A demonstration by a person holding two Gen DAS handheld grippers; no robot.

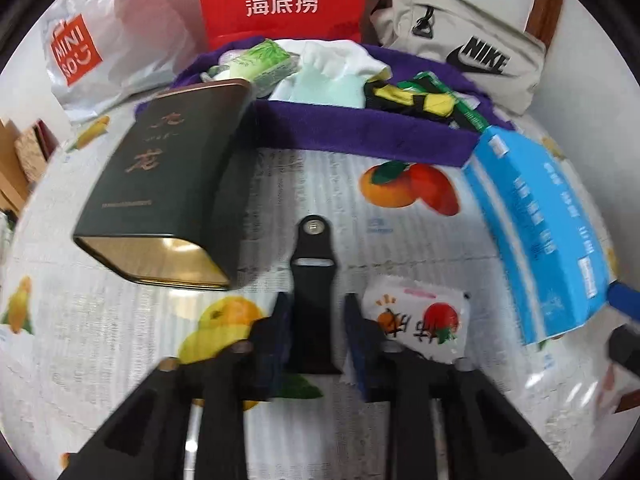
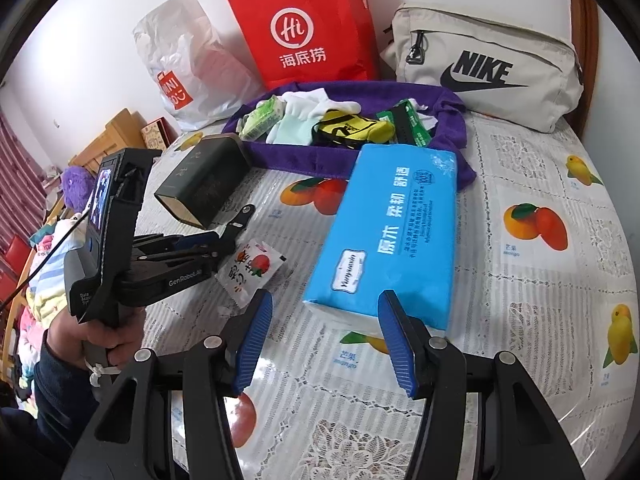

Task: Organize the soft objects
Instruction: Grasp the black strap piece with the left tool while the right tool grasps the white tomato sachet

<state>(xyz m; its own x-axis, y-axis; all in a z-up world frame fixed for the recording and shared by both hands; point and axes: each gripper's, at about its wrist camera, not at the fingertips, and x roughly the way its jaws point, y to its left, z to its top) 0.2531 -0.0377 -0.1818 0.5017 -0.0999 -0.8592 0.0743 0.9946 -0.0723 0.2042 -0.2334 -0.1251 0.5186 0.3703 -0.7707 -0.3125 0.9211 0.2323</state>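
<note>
Left gripper (image 1: 316, 332), seen from its own wrist camera, straddles a black strap (image 1: 314, 280) that lies flat on the fruit-print tablecloth (image 1: 400, 240); the jaws stand narrow, one finger on either side of the strap, and whether the pads actually press it cannot be told. In the right wrist view the same gripper (image 2: 226, 236) reaches in from 9 o'clock, carried by a hand (image 2: 92, 336), with the strap's (image 2: 240, 220) free end pointing toward 12 o'clock. Right gripper (image 2: 324, 340) hovers half open and holds nothing; the near end of a blue tissue pack (image 2: 384, 236) sits just beyond its fingertips. A small fruit-print sachet (image 2: 252, 268) lies between strap and tissue pack. A dark tin (image 2: 204, 184) lies on its side at 10 o'clock. At 12 o'clock a purple cloth tray (image 2: 320, 164) already contains pale socks (image 2: 304, 120), a green packet (image 2: 264, 118) and a yellow-black item (image 2: 352, 128).
</note>
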